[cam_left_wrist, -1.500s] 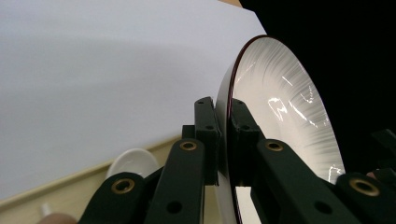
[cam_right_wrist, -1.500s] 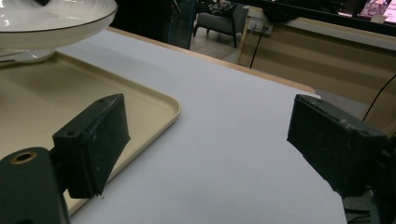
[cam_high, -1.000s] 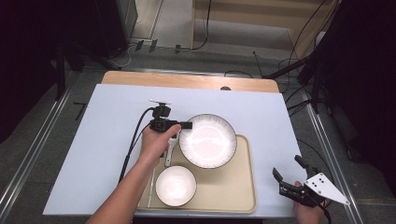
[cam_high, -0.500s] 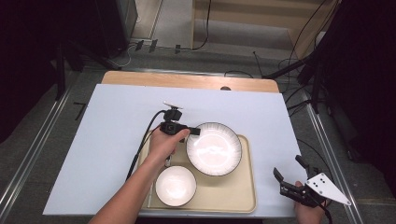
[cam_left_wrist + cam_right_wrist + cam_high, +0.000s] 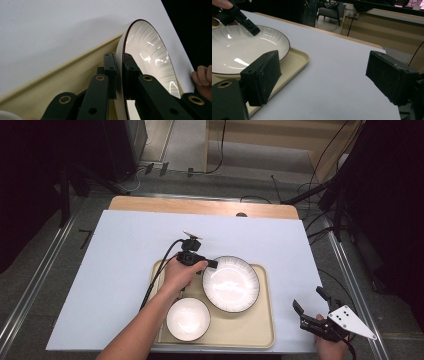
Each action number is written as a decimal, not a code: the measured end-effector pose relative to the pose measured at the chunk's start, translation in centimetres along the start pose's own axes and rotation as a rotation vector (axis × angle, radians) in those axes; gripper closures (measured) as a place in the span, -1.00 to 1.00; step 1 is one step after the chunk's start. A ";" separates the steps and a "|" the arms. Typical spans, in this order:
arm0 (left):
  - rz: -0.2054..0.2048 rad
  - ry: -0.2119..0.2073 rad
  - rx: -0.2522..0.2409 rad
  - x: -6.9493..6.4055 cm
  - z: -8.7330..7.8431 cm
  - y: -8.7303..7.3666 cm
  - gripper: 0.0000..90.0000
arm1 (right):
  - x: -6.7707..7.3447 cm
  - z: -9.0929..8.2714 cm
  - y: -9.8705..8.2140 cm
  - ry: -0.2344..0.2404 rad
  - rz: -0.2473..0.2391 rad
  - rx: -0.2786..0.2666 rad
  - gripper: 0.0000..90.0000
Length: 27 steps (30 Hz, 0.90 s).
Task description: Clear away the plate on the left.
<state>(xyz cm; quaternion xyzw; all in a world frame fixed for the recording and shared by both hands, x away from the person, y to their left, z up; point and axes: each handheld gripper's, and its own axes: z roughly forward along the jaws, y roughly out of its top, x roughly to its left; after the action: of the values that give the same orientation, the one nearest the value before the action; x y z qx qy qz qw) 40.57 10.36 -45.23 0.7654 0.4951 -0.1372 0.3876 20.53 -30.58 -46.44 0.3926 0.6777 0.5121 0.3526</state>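
Plate-setting looks nearly finished: the wide white ribbed plate with a dark rim [image 5: 231, 284], pinched at its edge by the left claw [image 5: 212, 264], has come down onto the beige plastic tray [image 5: 260, 340] at frame centre (right claw [image 5: 312, 307] gapes idle).

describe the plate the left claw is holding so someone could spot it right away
On the white table sits a beige tray with two white dishes. The plate is the one at the tray's far right, its rim pinched by the left claw. Unlike the smaller, deeper bowl nearer the person, it is wide, shallow, finely ribbed and dark-edged.
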 end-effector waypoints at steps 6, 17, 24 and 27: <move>0.004 0.025 0.003 0.1 0.1 -0.1 0.81 | 0.1 0.1 0.0 0.004 -0.003 0.003 -0.71; 0.137 0.026 -0.090 -0.6 -1.1 -0.3 0.02 | 0.2 0.2 0.0 0.004 0.000 0.009 -0.71; 0.192 0.049 -0.180 -1.6 -3.3 -0.1 -0.61 | 0.3 0.2 0.0 0.011 -0.004 0.009 -0.71; 0.226 0.039 -0.190 -1.5 -4.0 -0.3 -0.91 | 0.2 0.2 0.0 0.011 -0.004 0.009 -0.71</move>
<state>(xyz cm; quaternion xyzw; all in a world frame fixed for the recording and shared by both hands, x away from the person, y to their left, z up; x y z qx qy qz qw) 38.91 12.31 -41.83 0.7787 0.4241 -0.0303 0.4614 20.65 -30.29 -46.53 0.3899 0.6827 0.5106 0.3481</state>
